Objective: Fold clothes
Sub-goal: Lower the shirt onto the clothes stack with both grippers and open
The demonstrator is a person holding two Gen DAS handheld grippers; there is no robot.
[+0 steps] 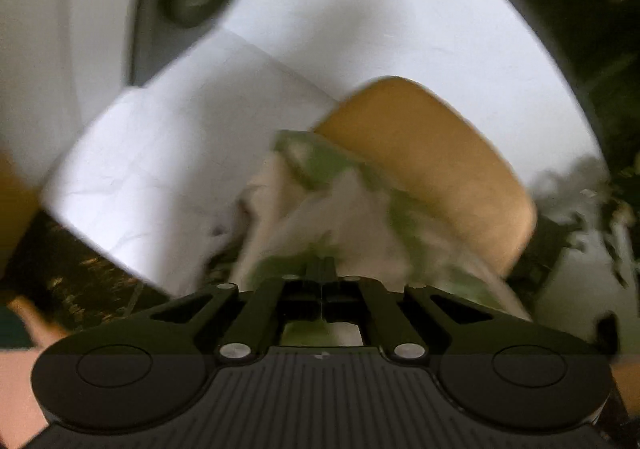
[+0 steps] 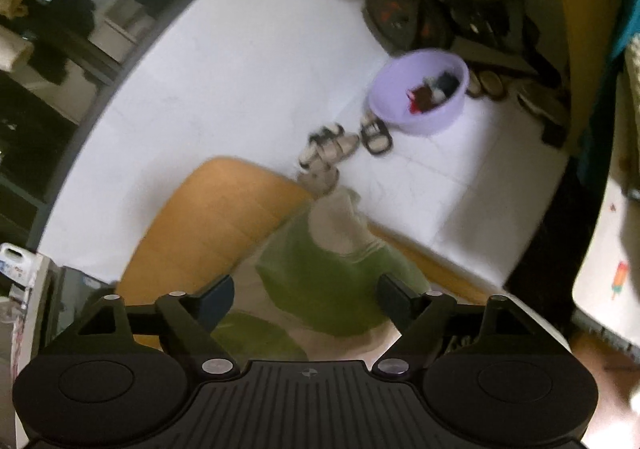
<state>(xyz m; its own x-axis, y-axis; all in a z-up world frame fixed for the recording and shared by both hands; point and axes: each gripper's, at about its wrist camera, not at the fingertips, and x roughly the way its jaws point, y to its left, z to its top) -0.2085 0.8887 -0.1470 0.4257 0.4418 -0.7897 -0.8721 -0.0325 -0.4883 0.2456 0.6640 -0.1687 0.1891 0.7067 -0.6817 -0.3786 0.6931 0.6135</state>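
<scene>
Both views are smeared by motion blur. In the left wrist view the green and cream garment (image 1: 320, 201) is a streaky mass, its folds unreadable, and the left gripper (image 1: 322, 269) covers its near part. In the right wrist view the contents of the purple basin (image 2: 416, 97) are too blurred to identify, and the sandals (image 2: 340, 145) beside it are soft-edged.

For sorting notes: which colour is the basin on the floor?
Light purple basin, clearest in the right wrist view.

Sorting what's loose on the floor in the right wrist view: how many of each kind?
Garment, green and cream, on the wooden board: 1
Purple tub: 1
Sandals: blurred, at least 3
Total: at least 5
</scene>
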